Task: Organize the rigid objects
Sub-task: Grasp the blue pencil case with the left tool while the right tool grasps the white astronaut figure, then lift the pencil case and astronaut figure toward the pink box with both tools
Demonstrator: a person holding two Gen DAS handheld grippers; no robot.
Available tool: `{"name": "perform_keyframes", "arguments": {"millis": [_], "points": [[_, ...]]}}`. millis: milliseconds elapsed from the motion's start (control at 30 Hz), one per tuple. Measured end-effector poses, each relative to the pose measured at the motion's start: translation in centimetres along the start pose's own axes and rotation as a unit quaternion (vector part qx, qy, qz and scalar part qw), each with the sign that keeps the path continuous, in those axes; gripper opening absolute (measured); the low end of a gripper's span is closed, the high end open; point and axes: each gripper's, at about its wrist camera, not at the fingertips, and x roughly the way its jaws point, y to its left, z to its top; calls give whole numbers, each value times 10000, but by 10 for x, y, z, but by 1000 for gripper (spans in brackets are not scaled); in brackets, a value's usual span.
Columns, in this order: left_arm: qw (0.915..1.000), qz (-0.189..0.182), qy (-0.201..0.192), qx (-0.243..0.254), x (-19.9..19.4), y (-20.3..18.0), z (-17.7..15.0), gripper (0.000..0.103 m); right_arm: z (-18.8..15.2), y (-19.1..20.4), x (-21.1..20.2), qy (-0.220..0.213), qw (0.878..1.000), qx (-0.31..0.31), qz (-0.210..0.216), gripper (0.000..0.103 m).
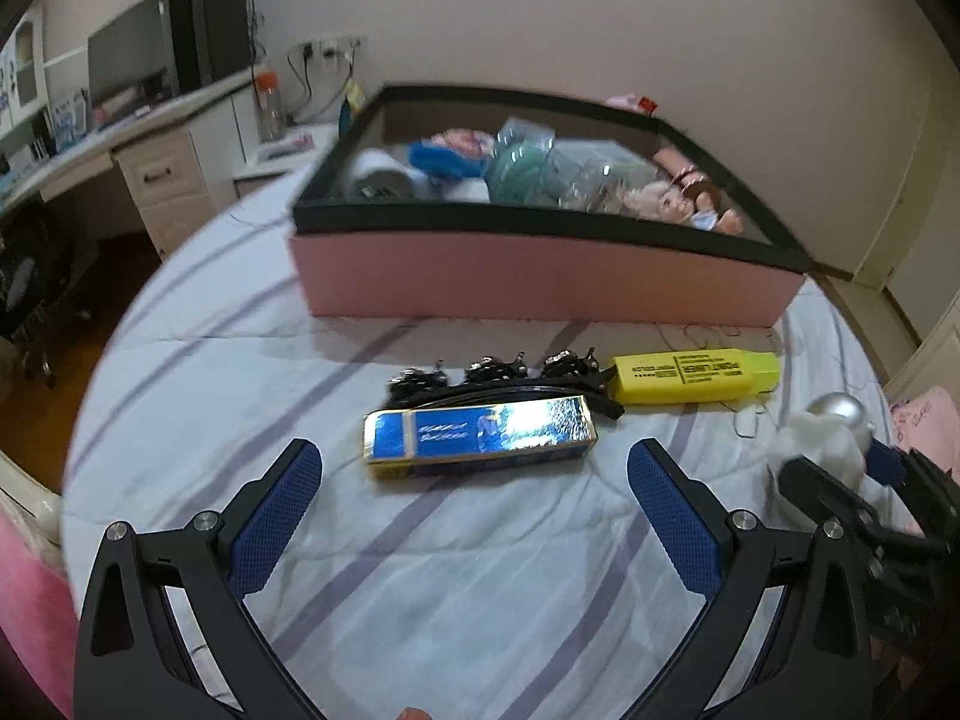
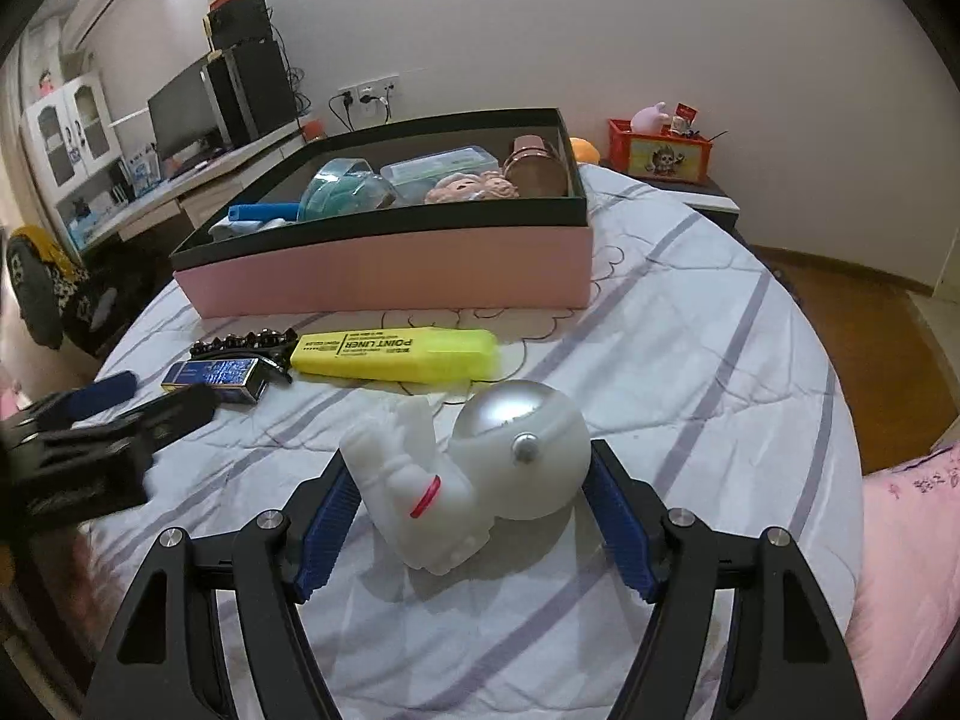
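A white astronaut figure (image 2: 474, 474) with a silver visor lies on the bed between the fingers of my right gripper (image 2: 471, 480), which closes around it with both pads touching it. It also shows at the right edge of the left wrist view (image 1: 822, 432). My left gripper (image 1: 474, 468) is open and empty, just short of a blue foil box (image 1: 480, 435). Behind the box lie a black hair clip (image 1: 492, 375) and a yellow highlighter (image 1: 696, 375). The pink box with a black rim (image 1: 540, 276) holds several toys.
The striped bedsheet (image 1: 450, 570) carries everything. A desk with a monitor (image 1: 132, 60) stands at the far left. A red crate (image 2: 660, 150) sits on a stand behind the bed. A pink pillow (image 2: 912, 540) lies at right.
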Motion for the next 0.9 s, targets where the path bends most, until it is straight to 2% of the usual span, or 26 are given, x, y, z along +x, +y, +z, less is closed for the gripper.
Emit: {"name": "perform_keyframes", "arguments": {"millis": [200, 267, 300, 467, 767, 900], "points": [[9996, 210, 150, -86, 16, 1, 8, 102, 2, 3, 7, 107, 9999, -77, 16, 74], [9993, 319, 175, -52, 18, 0, 9, 95, 2, 1, 7, 109, 9999, -50, 54, 74], [9992, 361, 140, -26, 16, 0, 8, 85, 2, 0, 8, 104, 9999, -36, 76, 74], [9995, 246, 39, 174, 7, -6, 4, 85, 1, -1, 6, 45, 9999, -12, 111, 74], [9975, -11, -639, 308, -60, -4, -14, 85, -3, 5, -31, -487, 9988, 7, 36, 73], [9925, 49, -1172, 350, -105, -5, -21, 85, 0, 16, -62, -839, 9964, -84, 44, 73]]}}
